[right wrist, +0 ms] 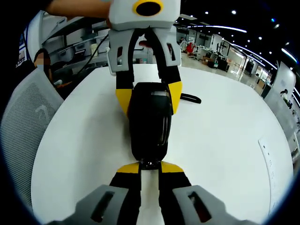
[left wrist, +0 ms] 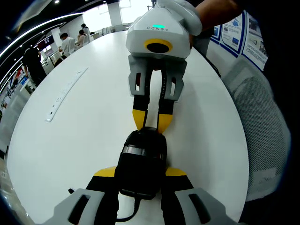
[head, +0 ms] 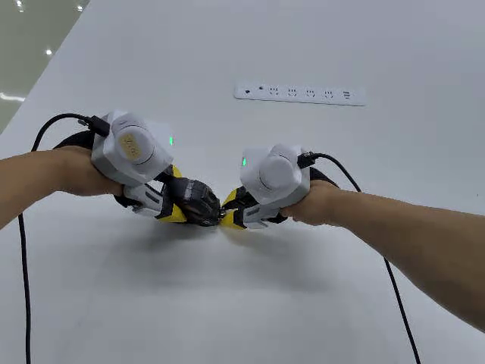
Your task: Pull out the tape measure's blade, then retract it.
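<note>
Tape measure over white tabletop, black case clamped between jaws of left hand-held gripper. Right hand-held gripper closed tight on blade tip at case mouth. Power strip well behind.

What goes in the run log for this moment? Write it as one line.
stage: pre-pull | left gripper: shut on tape measure | right gripper: shut on blade tip | pull: not started

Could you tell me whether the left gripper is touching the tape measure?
Touching. In the left gripper view, the left gripper has its yellow tips pressed against both sides of the black tape measure.
</note>
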`<state>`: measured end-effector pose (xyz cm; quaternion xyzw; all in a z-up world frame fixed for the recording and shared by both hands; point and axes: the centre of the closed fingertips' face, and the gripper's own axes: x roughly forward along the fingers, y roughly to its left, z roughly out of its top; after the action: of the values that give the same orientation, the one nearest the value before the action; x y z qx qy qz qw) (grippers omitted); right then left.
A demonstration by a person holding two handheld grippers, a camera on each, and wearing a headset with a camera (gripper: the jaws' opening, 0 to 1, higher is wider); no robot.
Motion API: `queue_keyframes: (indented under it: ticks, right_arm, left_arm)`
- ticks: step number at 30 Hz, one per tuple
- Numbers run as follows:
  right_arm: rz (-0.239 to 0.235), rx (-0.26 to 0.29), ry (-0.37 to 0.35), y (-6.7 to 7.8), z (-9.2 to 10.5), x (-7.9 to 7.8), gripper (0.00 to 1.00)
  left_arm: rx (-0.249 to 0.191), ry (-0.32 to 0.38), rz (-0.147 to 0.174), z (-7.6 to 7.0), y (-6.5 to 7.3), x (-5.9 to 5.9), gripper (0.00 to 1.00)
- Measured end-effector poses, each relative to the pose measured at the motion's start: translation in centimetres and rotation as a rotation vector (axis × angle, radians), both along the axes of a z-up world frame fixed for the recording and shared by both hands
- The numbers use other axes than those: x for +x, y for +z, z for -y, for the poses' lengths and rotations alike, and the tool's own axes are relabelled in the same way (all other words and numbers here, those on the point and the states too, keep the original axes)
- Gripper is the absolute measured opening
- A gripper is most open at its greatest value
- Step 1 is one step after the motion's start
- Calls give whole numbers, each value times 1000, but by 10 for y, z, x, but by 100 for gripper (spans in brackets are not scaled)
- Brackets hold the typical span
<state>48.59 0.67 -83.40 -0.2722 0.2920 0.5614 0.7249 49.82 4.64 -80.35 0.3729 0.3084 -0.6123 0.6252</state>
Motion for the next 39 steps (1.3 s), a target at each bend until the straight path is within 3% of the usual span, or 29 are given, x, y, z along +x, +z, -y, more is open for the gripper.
queue_keyframes:
  ticks: [39]
  right_arm:
    - [9,-10,18,4,14,-2,12]
  left_arm:
    - [-5,15,-10,-2,0,0,31]
